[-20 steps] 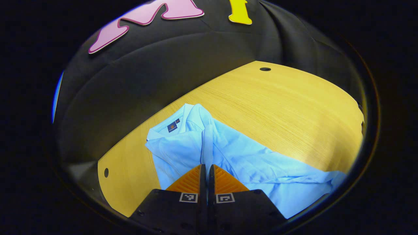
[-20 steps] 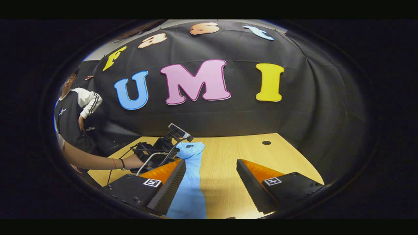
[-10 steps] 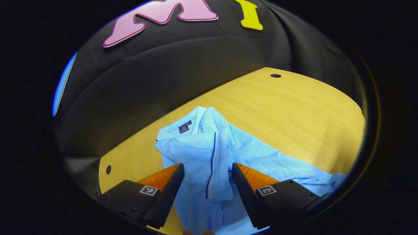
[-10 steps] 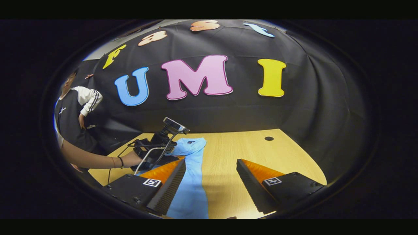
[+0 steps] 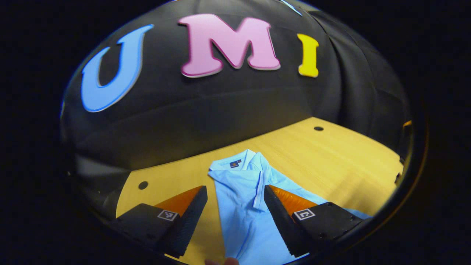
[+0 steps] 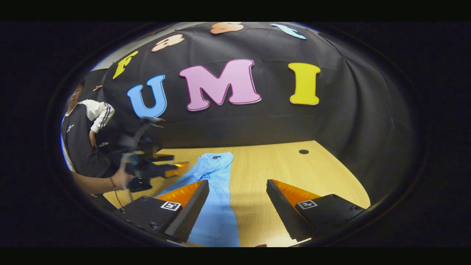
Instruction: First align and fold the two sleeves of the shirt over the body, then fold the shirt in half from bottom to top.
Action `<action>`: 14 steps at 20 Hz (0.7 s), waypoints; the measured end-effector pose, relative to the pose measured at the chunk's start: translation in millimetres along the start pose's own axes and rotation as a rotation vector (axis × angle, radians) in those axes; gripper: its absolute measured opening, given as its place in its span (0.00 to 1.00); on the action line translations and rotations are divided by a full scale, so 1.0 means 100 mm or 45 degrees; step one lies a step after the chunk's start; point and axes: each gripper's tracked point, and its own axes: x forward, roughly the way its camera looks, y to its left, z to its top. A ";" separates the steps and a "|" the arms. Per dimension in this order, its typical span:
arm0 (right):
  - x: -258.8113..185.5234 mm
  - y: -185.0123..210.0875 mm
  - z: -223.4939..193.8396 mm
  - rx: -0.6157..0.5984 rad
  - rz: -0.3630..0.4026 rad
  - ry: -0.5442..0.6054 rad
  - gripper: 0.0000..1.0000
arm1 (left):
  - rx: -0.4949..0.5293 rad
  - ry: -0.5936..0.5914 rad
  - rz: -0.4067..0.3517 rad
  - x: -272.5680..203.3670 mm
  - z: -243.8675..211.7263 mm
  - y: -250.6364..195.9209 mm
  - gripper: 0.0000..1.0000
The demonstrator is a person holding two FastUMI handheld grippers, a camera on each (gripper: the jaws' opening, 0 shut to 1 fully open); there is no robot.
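A light blue polo shirt (image 5: 239,206) lies on the wooden table (image 5: 331,162), collar (image 5: 235,164) toward the wall. A sleeve with a dark-trimmed edge (image 5: 257,191) rests folded over the body. My left gripper (image 5: 235,191) hovers open above the shirt's chest, holding nothing. In the right gripper view the shirt (image 6: 217,206) runs as a narrow strip from collar to hem. My right gripper (image 6: 237,184) is open above its right edge and the bare table (image 6: 294,165). The left gripper (image 6: 173,163) appears blurred, raised left of the collar, held by a hand (image 6: 119,181).
A person (image 6: 81,136) stands beyond the table's left end. The tabletop has small round holes (image 5: 143,185) (image 5: 318,129) (image 6: 303,151) near its far corners. The black cloth wall rises just behind the table. Bare wood stretches to the right of the shirt.
My left gripper opened and let go of the sleeve, leaving it on the body, then rose and drew back to the left. The right gripper barely moved.
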 end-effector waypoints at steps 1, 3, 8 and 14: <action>-0.02 0.01 -0.12 0.009 0.005 0.052 0.98 | -0.052 0.018 0.007 -0.34 -0.12 0.08 0.98; -0.09 0.08 -0.47 0.026 0.026 0.182 0.98 | -0.137 0.119 0.038 -0.98 -0.54 0.20 0.98; -0.33 0.22 -1.54 -0.014 0.023 0.496 0.98 | -0.271 0.464 0.111 -1.86 -1.90 0.08 0.99; -0.52 0.07 -2.23 -0.064 -0.086 0.671 0.98 | -0.269 0.666 0.126 -1.97 -2.63 0.06 0.99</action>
